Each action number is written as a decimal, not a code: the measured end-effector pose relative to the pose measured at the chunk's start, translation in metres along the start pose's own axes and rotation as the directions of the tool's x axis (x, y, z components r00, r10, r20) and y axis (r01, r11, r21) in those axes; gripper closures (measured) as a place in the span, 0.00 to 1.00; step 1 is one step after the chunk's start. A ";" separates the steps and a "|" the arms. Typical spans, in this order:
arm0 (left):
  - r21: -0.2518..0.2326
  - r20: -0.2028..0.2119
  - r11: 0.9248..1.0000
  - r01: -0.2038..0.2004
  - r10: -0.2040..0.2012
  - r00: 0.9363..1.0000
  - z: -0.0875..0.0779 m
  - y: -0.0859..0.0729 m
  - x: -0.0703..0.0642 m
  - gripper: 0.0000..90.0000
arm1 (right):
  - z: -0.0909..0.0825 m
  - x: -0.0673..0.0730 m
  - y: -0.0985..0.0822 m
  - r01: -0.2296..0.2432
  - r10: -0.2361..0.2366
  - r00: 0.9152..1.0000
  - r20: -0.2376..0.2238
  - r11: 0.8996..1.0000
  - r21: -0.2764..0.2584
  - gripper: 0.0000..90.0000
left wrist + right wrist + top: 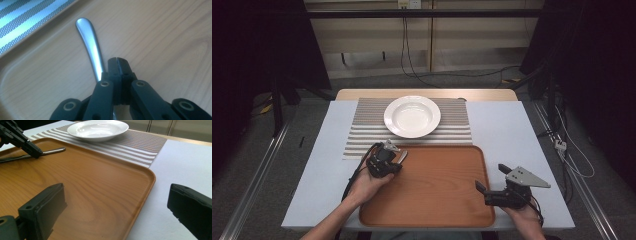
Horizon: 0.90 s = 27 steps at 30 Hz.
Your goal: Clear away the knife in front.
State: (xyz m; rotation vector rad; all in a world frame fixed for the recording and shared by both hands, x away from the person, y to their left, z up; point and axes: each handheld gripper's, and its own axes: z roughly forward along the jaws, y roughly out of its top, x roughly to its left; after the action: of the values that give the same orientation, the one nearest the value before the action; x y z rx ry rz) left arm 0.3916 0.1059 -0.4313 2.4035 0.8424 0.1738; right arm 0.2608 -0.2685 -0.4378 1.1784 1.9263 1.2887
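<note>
A silver utensil handle point(90, 40) lies flat in the far left corner of the wooden tray point(437, 200). My left gripper point(117, 61) is shut, its jaws pressed together with nothing between them. Its tips rest on the tray just right of the handle, which runs under its left jaw. The same gripper point(35, 152) touches down beside the utensil point(51, 151) in the right gripper view. My right gripper point(490, 176) stands open and holds nothing. It straddles the tray's right rim point(147, 180), one jaw over the wood and one over the white table.
A white deep plate point(412, 116) sits on a striped placemat point(362, 131) just beyond the tray. The white tabletop point(507, 125) stretches right of the mat. Cables run over the floor behind and to the right of the table.
</note>
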 end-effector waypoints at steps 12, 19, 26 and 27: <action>0.009 -0.033 1.000 0.017 -0.017 0.999 -0.008 -0.008 0.011 1.00 | 0.000 0.000 0.000 0.001 -0.001 1.000 0.001 1.000 0.002 0.02; 0.029 -0.065 1.000 -0.005 0.007 0.998 -0.009 -0.008 0.010 1.00 | 0.000 0.000 0.000 0.003 -0.003 1.000 -0.002 1.000 0.006 0.02; 0.043 -0.059 0.999 0.014 -0.012 0.998 -0.012 -0.009 0.016 1.00 | 0.000 0.001 0.000 0.004 -0.004 1.000 -0.001 1.000 0.007 0.02; 0.044 -0.062 0.999 0.013 -0.010 0.998 -0.012 -0.010 0.016 1.00 | 0.000 0.001 0.000 0.003 -0.003 1.000 -0.001 1.000 0.007 0.02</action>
State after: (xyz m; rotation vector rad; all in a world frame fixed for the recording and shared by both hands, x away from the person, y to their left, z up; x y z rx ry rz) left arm 0.3957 0.1277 -0.4279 2.4449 0.8968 0.2284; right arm 0.2609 -0.2679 -0.4379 1.1776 1.9346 1.2823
